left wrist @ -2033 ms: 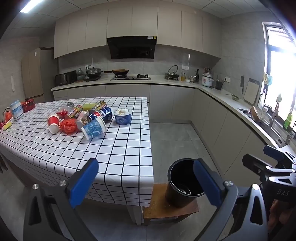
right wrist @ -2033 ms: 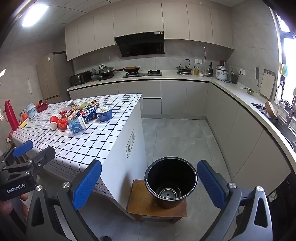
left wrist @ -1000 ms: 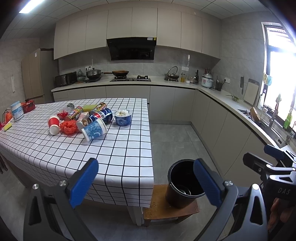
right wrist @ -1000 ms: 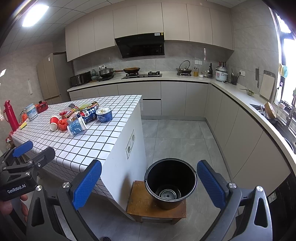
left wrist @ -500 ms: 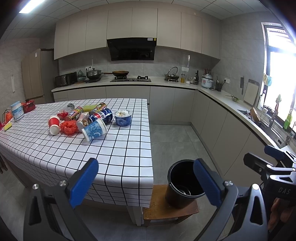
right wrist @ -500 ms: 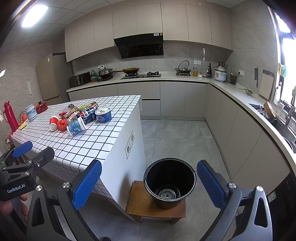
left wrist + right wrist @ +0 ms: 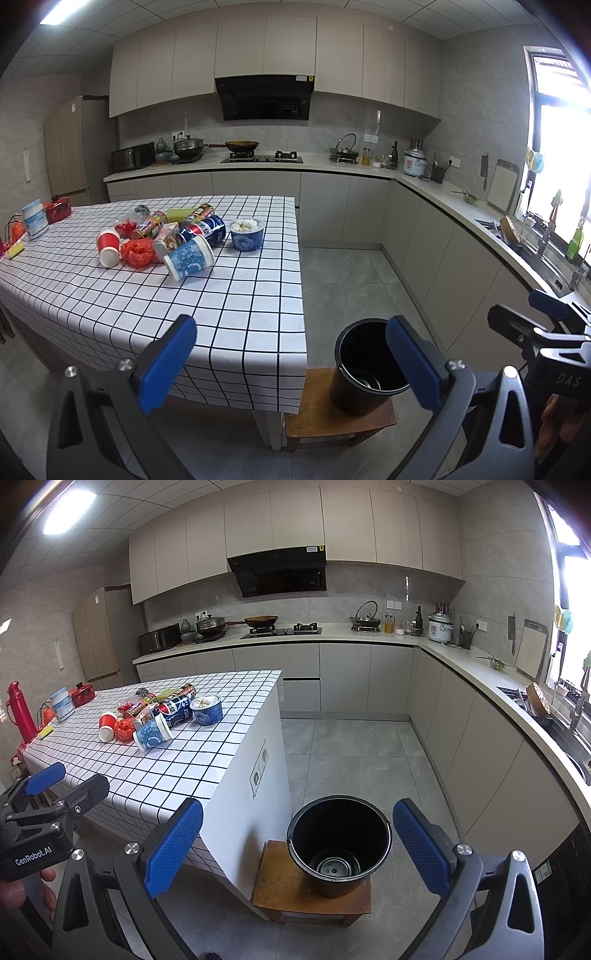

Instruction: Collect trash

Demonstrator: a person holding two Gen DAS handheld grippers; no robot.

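A heap of trash lies on the checked tablecloth [image 7: 229, 295]: a blue paper cup [image 7: 189, 257] on its side, a red cup [image 7: 108, 247], a crumpled red bag [image 7: 139, 252], a Pepsi can [image 7: 207, 229], other cans and a blue bowl [image 7: 246, 234]. The heap also shows in the right wrist view [image 7: 155, 716]. A black bucket [image 7: 339, 849] stands on a low wooden stool [image 7: 280, 890] beside the table; it shows too in the left wrist view [image 7: 364, 369]. My left gripper [image 7: 291, 362] is open and empty, short of the table's near edge. My right gripper [image 7: 297, 843] is open and empty, above the bucket's near side.
A white jar [image 7: 34, 219], a red tin [image 7: 57, 209] and a yellow sponge [image 7: 15, 250] sit at the table's far left. A red flask [image 7: 21, 710] stands there too. Kitchen counters [image 7: 443, 192] run along the back and right walls, with a sink [image 7: 543, 254].
Almost nothing differs. Both views have shifted very slightly; both grippers stay open and empty, and the trash has not moved.
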